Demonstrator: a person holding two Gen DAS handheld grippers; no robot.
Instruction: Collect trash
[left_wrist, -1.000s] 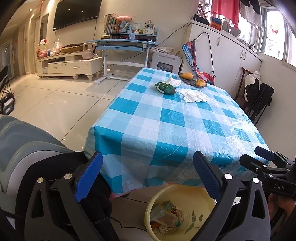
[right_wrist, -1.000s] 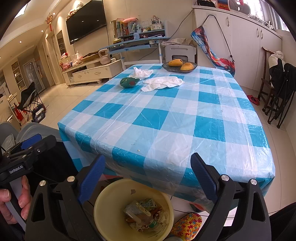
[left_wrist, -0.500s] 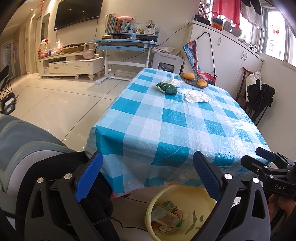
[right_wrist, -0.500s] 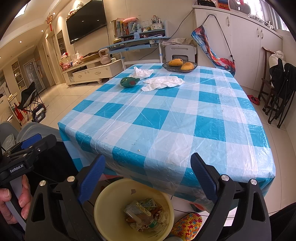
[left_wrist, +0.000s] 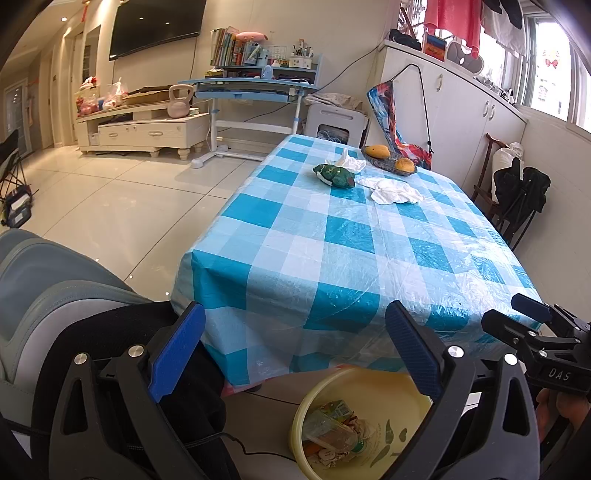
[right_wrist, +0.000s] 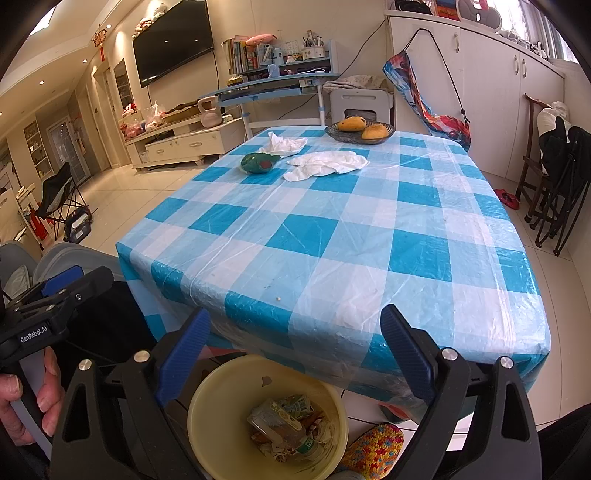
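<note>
A yellow trash bin (left_wrist: 388, 384) (right_wrist: 214, 391) stands on the floor below the near edge of the table; it holds a plastic bottle (right_wrist: 284, 432) and wrappers. On the far half of the blue checked tablecloth (right_wrist: 332, 229) lie a crumpled white tissue (right_wrist: 327, 164) (left_wrist: 393, 190), a second white tissue (right_wrist: 282, 144) (left_wrist: 349, 162) and a green crumpled wrapper (right_wrist: 258, 162) (left_wrist: 334, 175). My left gripper (left_wrist: 293, 341) and right gripper (right_wrist: 293, 341) are both open and empty, held over the bin, well short of the trash on the table.
A dark bowl with two mangoes (right_wrist: 360, 129) sits at the table's far end. A grey seat (left_wrist: 44, 280) is at the left. Folded black chairs (right_wrist: 554, 177) stand to the right. A crocheted item (right_wrist: 373, 443) lies on the floor beside the bin.
</note>
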